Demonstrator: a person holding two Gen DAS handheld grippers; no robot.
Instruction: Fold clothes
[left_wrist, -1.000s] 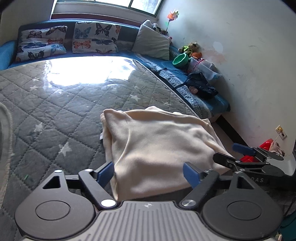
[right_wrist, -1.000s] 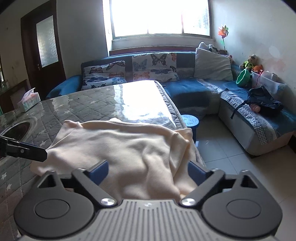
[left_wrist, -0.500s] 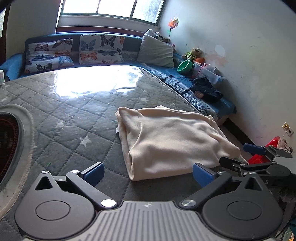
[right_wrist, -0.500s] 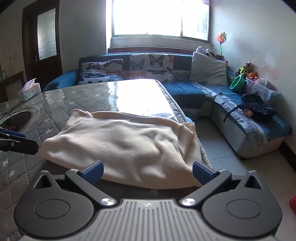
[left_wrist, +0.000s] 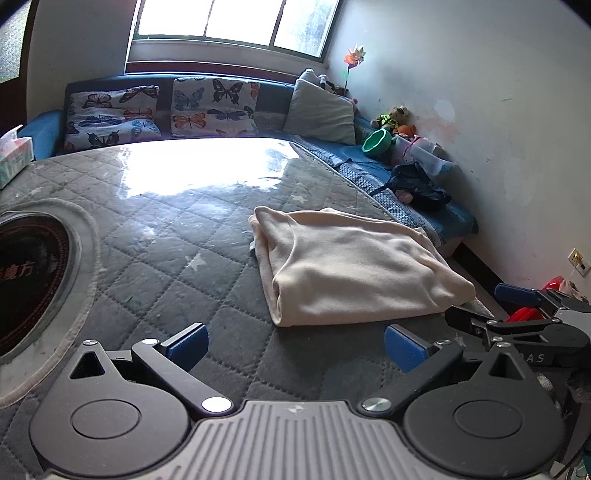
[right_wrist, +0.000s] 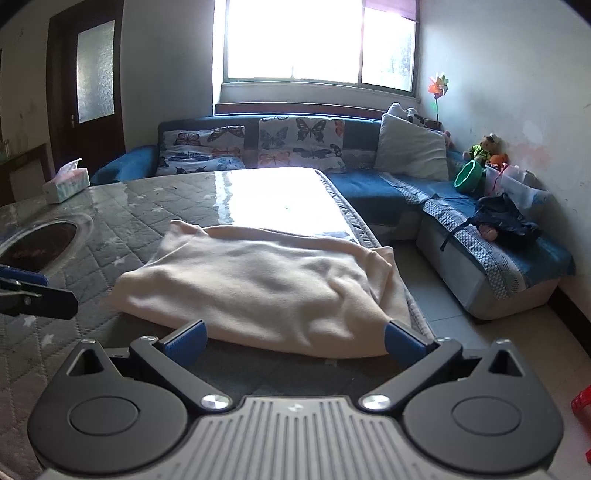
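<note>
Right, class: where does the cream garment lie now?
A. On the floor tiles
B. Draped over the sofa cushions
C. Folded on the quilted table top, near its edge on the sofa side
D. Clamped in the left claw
C: the cream garment lies folded on the quilted table top, near its edge, with both claws open and clear of it.

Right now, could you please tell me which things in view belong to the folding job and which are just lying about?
Job:
- cream garment, folded on the quilted table cover
- left gripper, open, clear of it
- right gripper, open

Lying about:
- tissue box
- green bowl
- plush toy
- dark clothing on sofa
</note>
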